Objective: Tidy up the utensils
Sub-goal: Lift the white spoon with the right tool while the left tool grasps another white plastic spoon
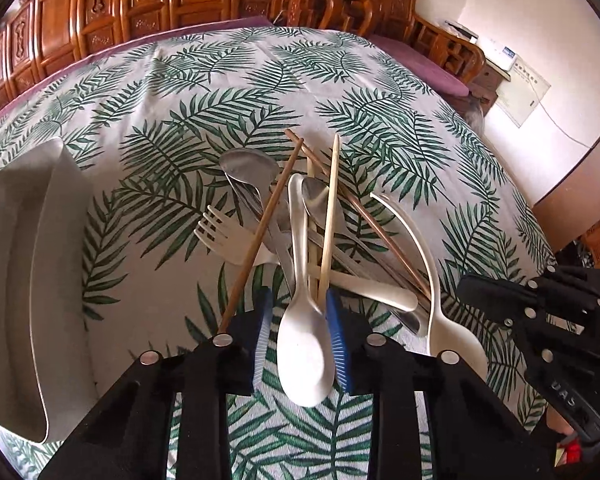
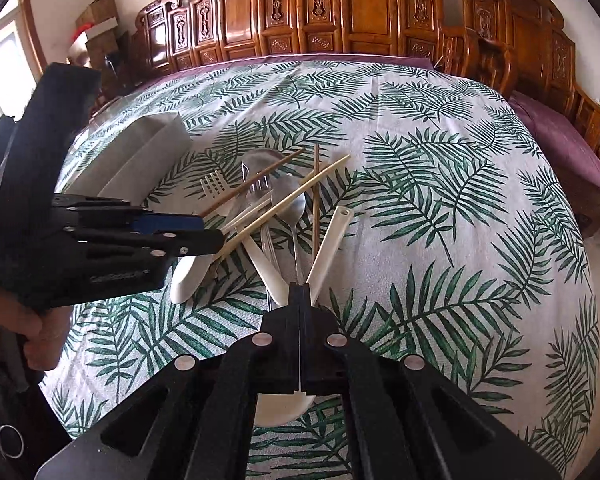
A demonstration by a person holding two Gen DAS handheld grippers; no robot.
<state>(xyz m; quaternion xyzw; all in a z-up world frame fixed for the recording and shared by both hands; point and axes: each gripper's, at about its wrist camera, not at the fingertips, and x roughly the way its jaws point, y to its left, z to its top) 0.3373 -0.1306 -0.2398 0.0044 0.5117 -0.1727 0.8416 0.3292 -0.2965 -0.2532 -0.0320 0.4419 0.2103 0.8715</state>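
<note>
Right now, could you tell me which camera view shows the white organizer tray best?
The left wrist view: the white organizer tray shows its open compartment and divider. The right wrist view shows only its far end, partly behind the left gripper.

Both tongs were matte black plastic, built from angular arms with triangular cut-outs and round silver screw heads at the joints. The left tongs (image 1: 302, 344) wore ribbed blue pads (image 1: 340, 340); the right tongs (image 2: 299, 292) ended in plain black fingers. Faint embossed lettering marked each body.
</note>
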